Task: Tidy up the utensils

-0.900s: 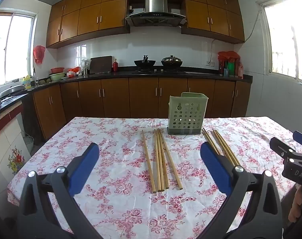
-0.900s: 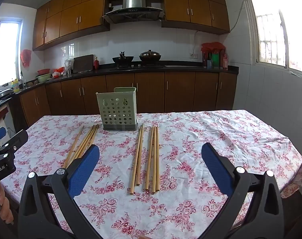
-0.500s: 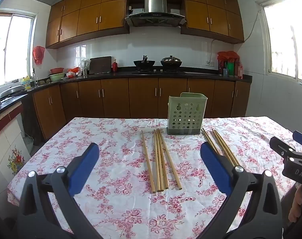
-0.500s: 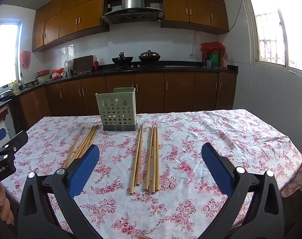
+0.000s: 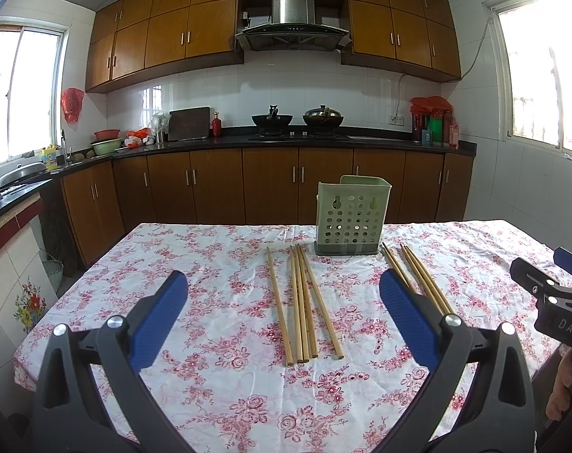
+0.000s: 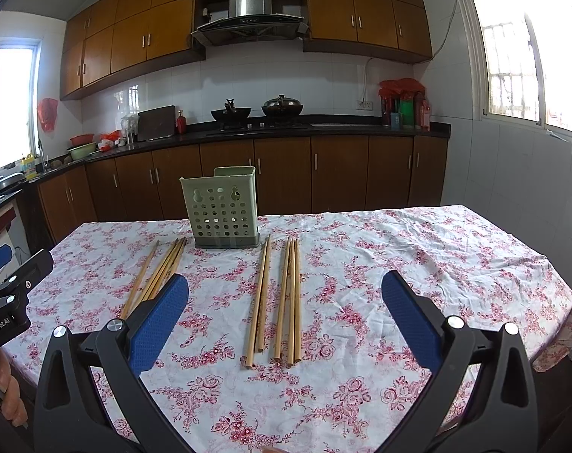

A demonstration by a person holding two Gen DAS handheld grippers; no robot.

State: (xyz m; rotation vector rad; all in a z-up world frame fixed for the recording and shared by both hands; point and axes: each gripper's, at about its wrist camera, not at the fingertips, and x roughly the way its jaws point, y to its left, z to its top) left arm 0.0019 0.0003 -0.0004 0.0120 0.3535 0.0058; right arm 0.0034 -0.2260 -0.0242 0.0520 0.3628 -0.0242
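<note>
A pale green perforated utensil holder (image 5: 352,221) stands upright at the far middle of the table; it also shows in the right wrist view (image 6: 222,207). Two bunches of wooden chopsticks lie flat in front of it: a left bunch (image 5: 301,302) (image 6: 156,275) and a right bunch (image 5: 418,277) (image 6: 282,298). My left gripper (image 5: 282,317) is open and empty, hovering above the near table before the left bunch. My right gripper (image 6: 286,313) is open and empty, above the near table before the right bunch.
The table wears a white cloth with red flowers (image 5: 210,264). Behind it run brown kitchen cabinets and a black counter (image 5: 286,139) with woks and bottles. The right gripper's body (image 5: 550,294) shows at the left view's right edge.
</note>
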